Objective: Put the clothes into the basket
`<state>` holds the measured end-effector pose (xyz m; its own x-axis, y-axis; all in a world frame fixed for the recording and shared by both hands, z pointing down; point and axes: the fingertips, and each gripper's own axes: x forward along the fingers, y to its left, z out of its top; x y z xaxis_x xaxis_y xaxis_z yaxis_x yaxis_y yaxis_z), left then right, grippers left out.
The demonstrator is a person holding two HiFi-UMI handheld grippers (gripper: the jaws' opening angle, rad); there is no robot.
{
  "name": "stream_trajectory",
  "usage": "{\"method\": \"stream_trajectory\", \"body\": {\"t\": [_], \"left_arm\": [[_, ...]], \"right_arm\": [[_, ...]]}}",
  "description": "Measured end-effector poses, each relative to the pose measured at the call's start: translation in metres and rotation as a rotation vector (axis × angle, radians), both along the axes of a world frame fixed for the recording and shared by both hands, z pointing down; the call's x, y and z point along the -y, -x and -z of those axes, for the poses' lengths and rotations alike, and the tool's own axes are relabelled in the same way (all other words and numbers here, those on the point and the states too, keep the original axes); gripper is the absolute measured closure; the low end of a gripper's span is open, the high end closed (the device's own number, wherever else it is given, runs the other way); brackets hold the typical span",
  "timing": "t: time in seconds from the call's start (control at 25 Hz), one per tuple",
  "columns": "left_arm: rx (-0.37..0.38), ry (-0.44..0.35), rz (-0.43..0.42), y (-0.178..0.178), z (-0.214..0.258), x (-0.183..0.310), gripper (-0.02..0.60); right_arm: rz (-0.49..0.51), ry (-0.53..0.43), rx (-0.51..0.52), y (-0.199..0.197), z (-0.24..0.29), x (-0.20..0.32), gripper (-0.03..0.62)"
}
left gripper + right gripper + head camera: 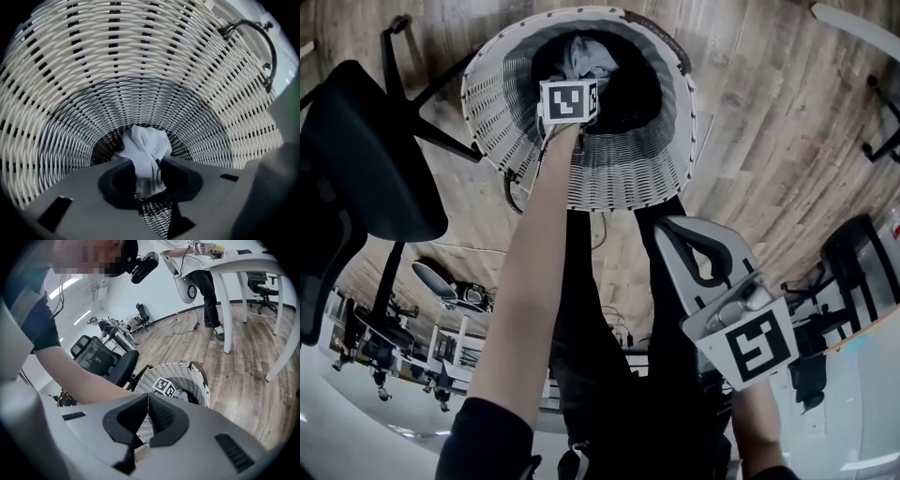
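The white woven basket [623, 173] stands on the wooden floor in front of me. My left gripper [574, 80] reaches down inside it, its marker cube [569, 100] level with the rim. In the left gripper view a pale blue-white cloth [145, 145] sits pinched between the jaws [149, 183] and hangs toward the dark basket bottom; the basket wall [117, 70] surrounds it. More pale cloth [586, 54] shows in the basket. My right gripper [667, 230] hovers outside the basket at its near side, shut with nothing in it [147, 401]. The basket [190, 376] lies ahead of it.
A black office chair [366, 159] stands left of the basket, close to its rim. Another chair's base [881, 136] is at the far right. A white table's legs [227, 310] and a standing person [206, 284] lie beyond the basket. The basket has a dark handle [268, 51].
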<state>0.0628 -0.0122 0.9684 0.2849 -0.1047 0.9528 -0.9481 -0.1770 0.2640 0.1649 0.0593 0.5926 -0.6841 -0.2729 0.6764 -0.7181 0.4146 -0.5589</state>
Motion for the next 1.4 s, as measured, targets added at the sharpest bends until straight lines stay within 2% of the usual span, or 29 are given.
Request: {"method": "stream_trajectory", "body": {"t": [0.2,0.68,0.84,1.0,1.2,1.4], "left_arm": [[0.003,-0.012,0.009,0.006,0.012,0.0,0.459],[0.022,-0.002,-0.072,0.011,0.068,-0.011,0.46],[0.0,-0.018,-0.097,0.008,0.109,-0.021,0.462],[-0.015,-0.029,-0.14,0.01,0.152,-0.032,0.474],[-0.031,-0.106,-0.203,0.019,0.217,-0.028,0.52],[-0.07,-0.147,-0.2,0.028,0.277,-0.02,0.543]], "right_arm": [[-0.004,-0.004,0.012,0.005,0.009,-0.004,0.577],[-0.029,-0.053,0.008,0.007,0.042,0.0,0.577],[-0.02,-0.084,-0.011,0.006,0.068,0.006,0.577],[-0.005,-0.156,-0.035,0.01,0.107,0.018,0.577],[0.011,-0.24,-0.046,0.017,0.161,0.024,0.577],[0.024,-0.293,-0.092,0.019,0.196,0.024,0.577]]}}
